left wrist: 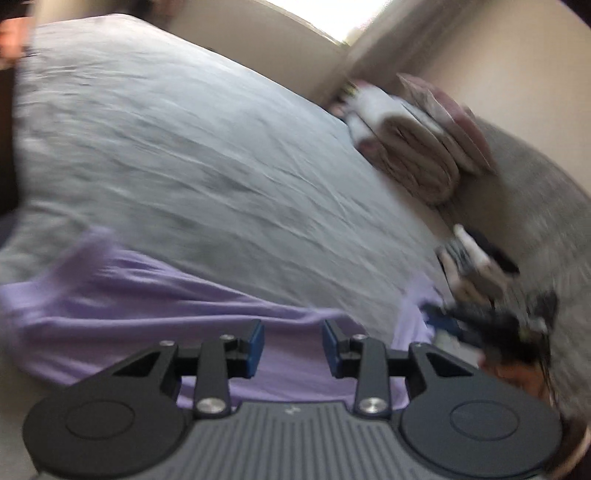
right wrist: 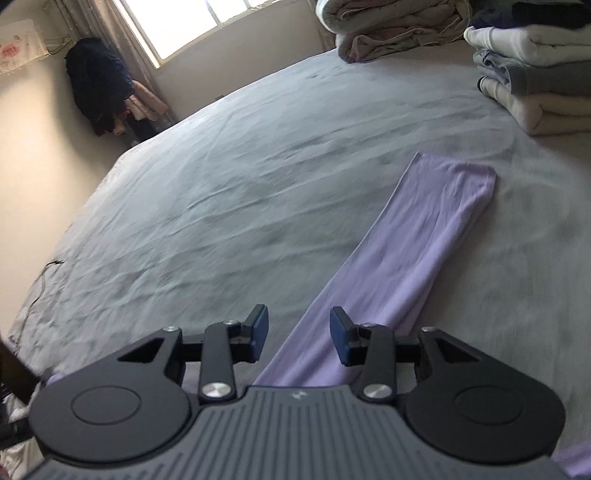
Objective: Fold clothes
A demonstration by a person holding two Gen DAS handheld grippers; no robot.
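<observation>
**Both tools wide apart over a lavender garment on the bed**

The left tool [left wrist: 293,345] and right tool [right wrist: 298,334] hang with fingers spread, holding nothing, just above the lavender garment [right wrist: 406,251]. It lies on the grey bed sheet [right wrist: 221,206], one long sleeve stretched toward the stack of folded clothes [right wrist: 535,85]. I judge a fold is in hand; which one, the blurred left view cannot settle. Any next grasp needs a cloth edge between the fingers.

Lit by daylight from a blown-out window [right wrist: 192,26] at the top of both views. Heavily smeared by motion blur in the left wrist view, milder in the right, sharpest near the camera. Bent and darkened at the fisheye corners. Soft shadows across the bed sheet [right wrist: 229,192].
</observation>
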